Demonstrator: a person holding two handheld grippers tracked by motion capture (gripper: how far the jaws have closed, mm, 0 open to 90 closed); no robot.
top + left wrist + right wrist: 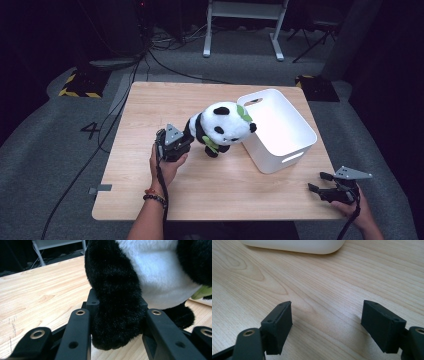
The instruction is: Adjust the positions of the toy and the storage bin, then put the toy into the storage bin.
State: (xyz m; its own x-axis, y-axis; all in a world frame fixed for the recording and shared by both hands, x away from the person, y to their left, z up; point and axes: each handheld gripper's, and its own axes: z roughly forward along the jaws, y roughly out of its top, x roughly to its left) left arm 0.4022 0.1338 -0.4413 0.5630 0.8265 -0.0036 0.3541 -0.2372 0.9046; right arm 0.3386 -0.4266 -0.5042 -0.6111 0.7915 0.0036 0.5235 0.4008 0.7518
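- The toy panda [222, 125] is at mid-table, leaning against the near-left corner of the white bin [280, 131].
- The left gripper [181, 142] pinches one black limb [116, 307] between its jaws, a hold that probably suits lifting the toy into the bin.
- The right gripper [322, 182] rests at the table's [150, 110] near-right corner, jaws spread and holding nothing, well apart from the bin.

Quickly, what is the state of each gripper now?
Left gripper: closed on the plush panda, gripping its black limb.
Right gripper: open, holding nothing.
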